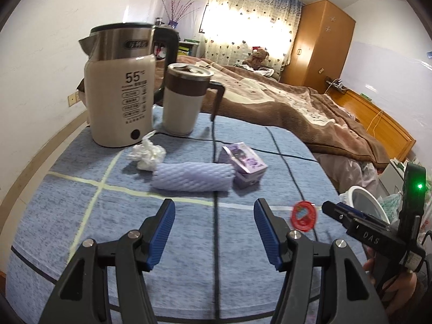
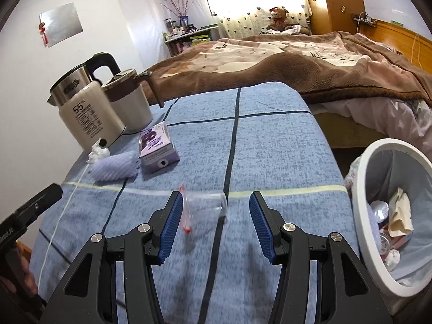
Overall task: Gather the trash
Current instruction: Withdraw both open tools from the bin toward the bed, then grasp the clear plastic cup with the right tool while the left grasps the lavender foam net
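Grippers, left [image 1: 214, 222] and right [image 2: 213, 217], are both hanging half open, holding nothing. Blue cloth [image 2: 270, 148] is lying underneath, a white bin [image 2: 359, 189] sitting at three o'clock.

Blue checked table [image 2: 270, 145] with kettle, mug and scattered litter

At the far left corner stand a kettle [image 2: 81, 113] and a mug [image 2: 132, 105], side by side; just before the kettle lie a tissue wad [image 1: 147, 154], a foam sleeve [image 1: 193, 179] and a purple carton [image 2: 156, 148], with a clear cup [image 2: 208, 205] nearer, apart.
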Tool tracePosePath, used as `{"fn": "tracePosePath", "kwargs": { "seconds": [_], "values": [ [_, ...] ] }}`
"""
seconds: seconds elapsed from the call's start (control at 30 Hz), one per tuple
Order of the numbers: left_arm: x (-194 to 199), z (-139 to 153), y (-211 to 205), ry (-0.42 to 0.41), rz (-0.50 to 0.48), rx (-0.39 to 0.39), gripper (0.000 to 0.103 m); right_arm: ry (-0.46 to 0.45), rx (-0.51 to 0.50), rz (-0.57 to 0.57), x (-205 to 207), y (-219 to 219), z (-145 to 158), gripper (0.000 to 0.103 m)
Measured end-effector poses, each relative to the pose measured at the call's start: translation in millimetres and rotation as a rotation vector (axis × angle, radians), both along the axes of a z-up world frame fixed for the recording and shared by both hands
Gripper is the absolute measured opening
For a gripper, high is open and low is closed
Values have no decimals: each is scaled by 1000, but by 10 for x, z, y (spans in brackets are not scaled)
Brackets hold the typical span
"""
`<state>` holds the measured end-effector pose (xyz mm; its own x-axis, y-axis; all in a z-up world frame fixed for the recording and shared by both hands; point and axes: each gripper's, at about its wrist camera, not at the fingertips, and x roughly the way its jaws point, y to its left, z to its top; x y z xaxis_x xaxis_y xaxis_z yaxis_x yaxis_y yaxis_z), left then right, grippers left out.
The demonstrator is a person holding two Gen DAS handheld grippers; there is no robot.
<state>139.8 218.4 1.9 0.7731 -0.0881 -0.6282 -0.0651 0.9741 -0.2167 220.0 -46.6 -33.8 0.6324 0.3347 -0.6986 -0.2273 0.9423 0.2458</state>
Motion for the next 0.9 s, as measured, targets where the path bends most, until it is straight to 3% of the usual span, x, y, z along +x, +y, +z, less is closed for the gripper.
{"fn": "tracePosePath", "kwargs": {
  "seconds": [0.37, 0.67, 0.9],
  "values": [
    [284, -75, 295, 23, 19, 23, 65, 26, -26, 58, 232, 287, -113, 54],
    [603, -160, 336, 48, -22, 37, 66, 25, -71, 150, 128, 493, -192, 55],
    [818, -241, 313, 80, -44, 41, 66, 56, -78, 128, 94, 407, -262, 55]
  ]
}}
